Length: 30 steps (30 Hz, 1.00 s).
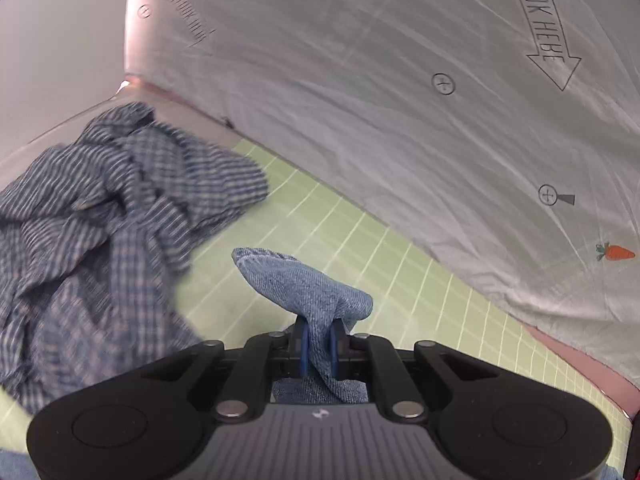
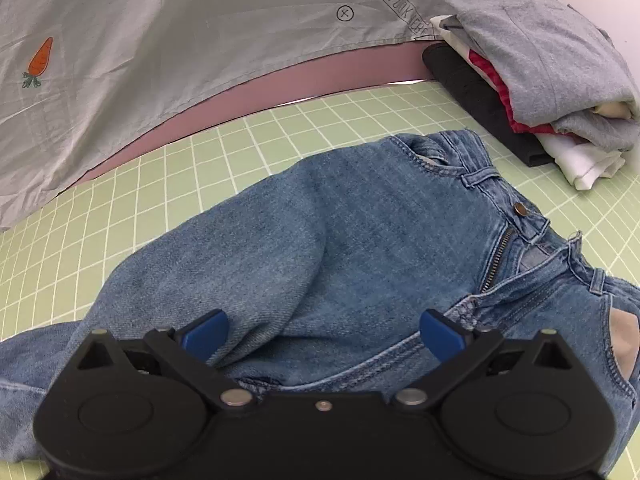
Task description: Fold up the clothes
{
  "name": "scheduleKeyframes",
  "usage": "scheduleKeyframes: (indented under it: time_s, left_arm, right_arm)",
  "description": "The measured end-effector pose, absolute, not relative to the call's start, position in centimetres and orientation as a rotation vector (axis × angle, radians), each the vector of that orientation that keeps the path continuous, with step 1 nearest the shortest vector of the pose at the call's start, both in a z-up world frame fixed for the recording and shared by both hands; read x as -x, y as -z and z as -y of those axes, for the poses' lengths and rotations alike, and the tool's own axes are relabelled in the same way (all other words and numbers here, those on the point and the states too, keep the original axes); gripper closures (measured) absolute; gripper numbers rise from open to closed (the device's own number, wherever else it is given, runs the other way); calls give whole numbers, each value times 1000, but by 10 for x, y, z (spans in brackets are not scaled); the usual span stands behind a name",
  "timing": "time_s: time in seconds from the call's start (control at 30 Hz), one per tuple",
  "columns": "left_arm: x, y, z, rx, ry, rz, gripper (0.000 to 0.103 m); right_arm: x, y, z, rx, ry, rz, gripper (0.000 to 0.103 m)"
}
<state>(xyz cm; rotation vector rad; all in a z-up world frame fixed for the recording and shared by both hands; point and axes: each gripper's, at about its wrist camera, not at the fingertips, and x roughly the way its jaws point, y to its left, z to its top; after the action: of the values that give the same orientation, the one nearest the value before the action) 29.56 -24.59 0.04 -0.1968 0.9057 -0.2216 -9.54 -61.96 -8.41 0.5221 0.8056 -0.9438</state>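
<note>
Jeans point(image 2: 352, 240): blue denim, twill weave visible, matt; metal button point(image 2: 521, 209) and metal zip teeth point(image 2: 496, 264), dull shine. Denim fold point(image 1: 312, 292) pinched between smooth blue plastic pads point(image 1: 303, 350) of left gripper point(image 1: 319, 350). Checked shirt point(image 1: 100, 208): thin woven cloth, crumpled, matt. Mat point(image 2: 160, 184): smooth green, printed white grid, slight sheen. Grey sheet point(image 1: 360, 80) at far side: thin creased cotton-like cloth, printed marks. Right gripper point(image 2: 322, 336): matt black plastic, metal pivot pins point(image 2: 236, 397). Folded stack point(image 2: 540, 80), far right: soft grey knit on top.
</note>
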Motion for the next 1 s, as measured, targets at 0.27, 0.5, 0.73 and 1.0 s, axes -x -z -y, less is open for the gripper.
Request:
scheduleKeyframes:
  time_s: [0.27, 0.5, 0.73, 1.0]
  left_arm:
    - [-327, 0, 309, 181, 387, -824, 50]
    - [-308, 22, 235, 193, 252, -877, 46]
    - [-321, 69, 229, 365, 267, -1030, 43]
    - [-348, 93, 243, 473, 282, -1044, 96]
  right_arm:
    - [85, 75, 612, -489, 930, -786, 0]
    - [66, 86, 579, -373, 864, -870, 0]
    - [59, 96, 563, -375, 836, -913, 0]
    - [57, 95, 565, -372, 856, -918, 0]
